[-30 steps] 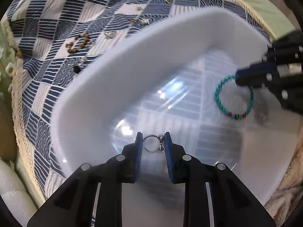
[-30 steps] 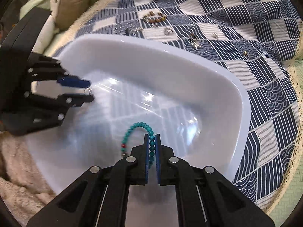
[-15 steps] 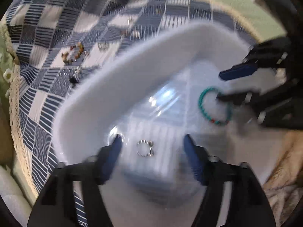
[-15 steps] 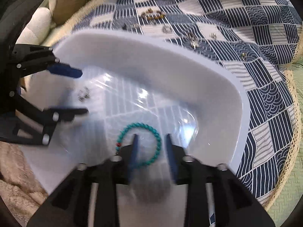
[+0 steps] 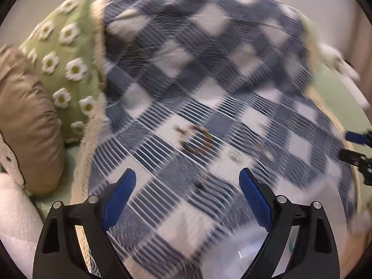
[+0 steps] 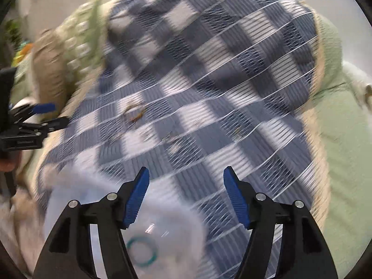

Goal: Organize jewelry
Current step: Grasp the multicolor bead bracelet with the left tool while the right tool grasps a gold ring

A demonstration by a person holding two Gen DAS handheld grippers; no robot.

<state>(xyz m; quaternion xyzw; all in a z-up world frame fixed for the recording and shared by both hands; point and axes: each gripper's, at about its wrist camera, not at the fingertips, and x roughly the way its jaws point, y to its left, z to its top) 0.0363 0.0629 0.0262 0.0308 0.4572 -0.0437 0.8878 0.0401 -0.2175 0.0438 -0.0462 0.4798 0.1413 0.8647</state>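
Left tool: its blue pads are standing wide apart with nothing between them; the jaws have just been opening further. It is pointing down over the checked cloth.
Right tool: its jaws are also standing apart and gripping nothing, having just been opening further. It is pointing down over the far rim of the tray.
Teal bead bracelet: lying flat as a closed ring inside the white tray, at the bottom of the right wrist view, between the tool's arms and below its pads. Being a ring, it is showing no long axis; blur is hiding the beads.
Brown bead bracelet: lying flat on a pale square of the blue-and-white checked cloth, ahead of the left tool and well apart from the tray. It is smeared by blur.
Small pieces: a few blurred specks are lying on the cloth to the right of the brown bracelet; what they are cannot be told.
Pillows: a green daisy cushion and a tan cushion are sitting just beside the cloth's left edge.
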